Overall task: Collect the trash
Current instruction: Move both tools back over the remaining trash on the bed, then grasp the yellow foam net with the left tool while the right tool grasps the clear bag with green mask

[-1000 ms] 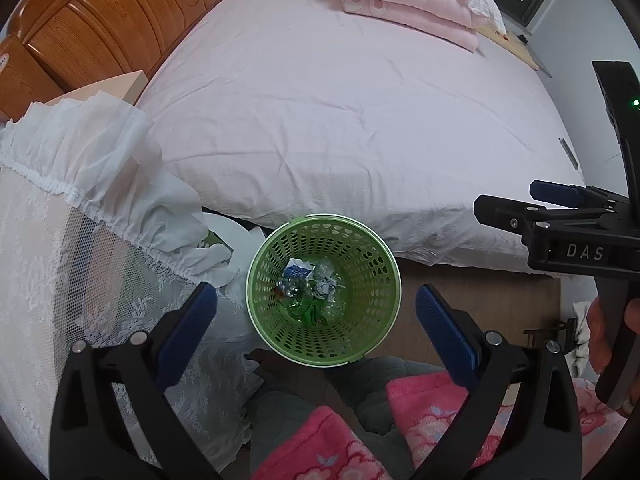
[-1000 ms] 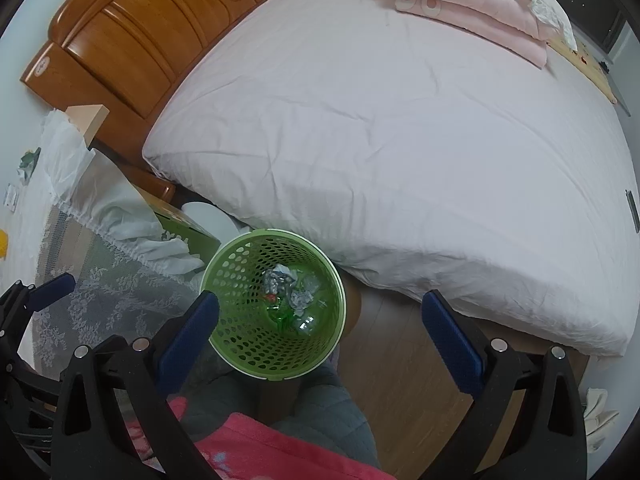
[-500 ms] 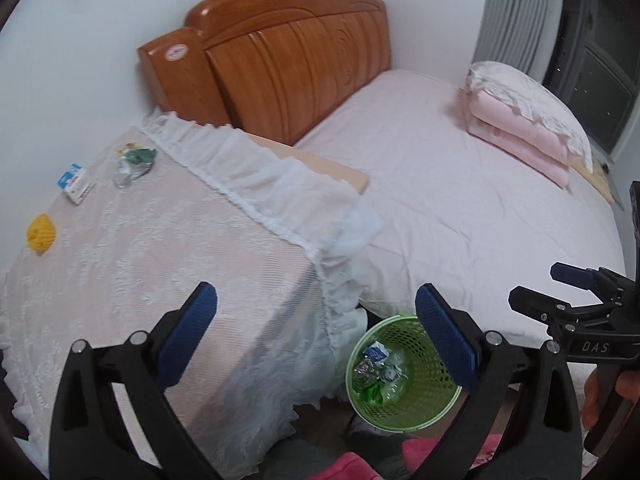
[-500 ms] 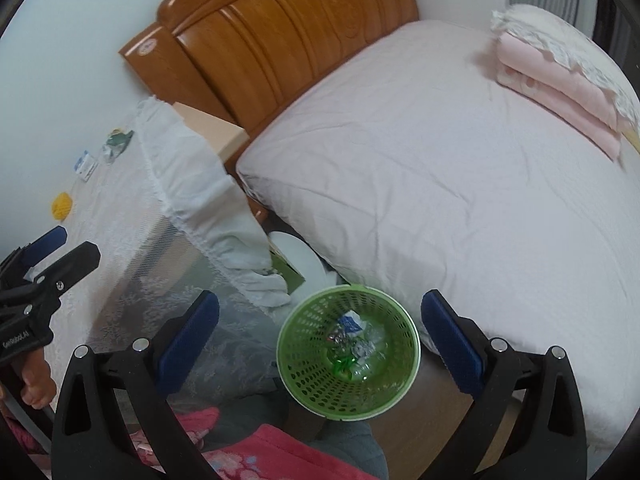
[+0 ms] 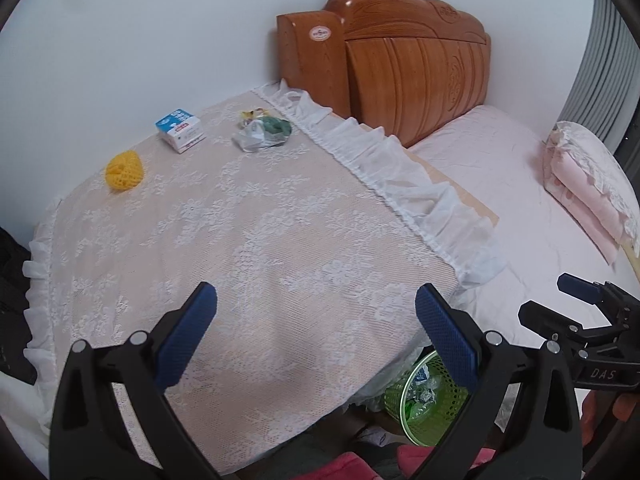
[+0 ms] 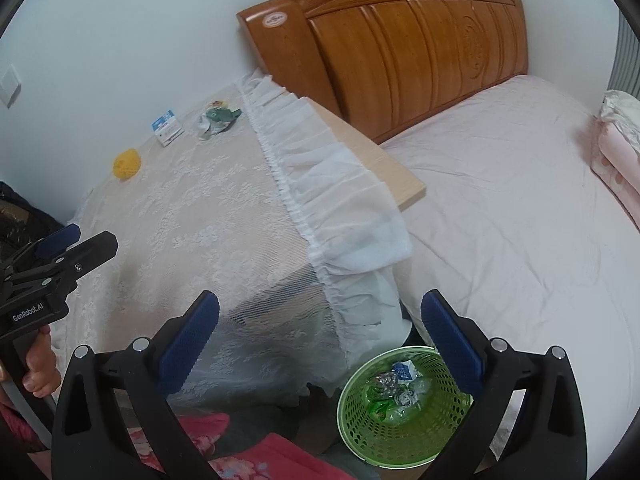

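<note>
Both my grippers, left gripper (image 5: 316,336) and right gripper (image 6: 320,340), hang empty with jaws wide apart over the lace-covered desk (image 5: 248,216). Trash waits at its far edge: milk carton (image 5: 181,130), crumpled wrapper (image 5: 264,134), yellow foam net (image 5: 124,170). The green basket (image 6: 400,440) stands below, within dropping reach.

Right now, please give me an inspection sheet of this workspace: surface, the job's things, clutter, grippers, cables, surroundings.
Surface: table under a white lace cloth, beside the bed.
Job's things: yellow foam net, small milk carton and crumpled wrappers at the table's far end; green basket on the floor, trash already inside.
Clutter: nothing seen.
Grippers: left gripper open, empty; right gripper open, empty.
Cables: nothing seen.
Surroundings: wooden headboard, folded pink bedding, white wall.
</note>
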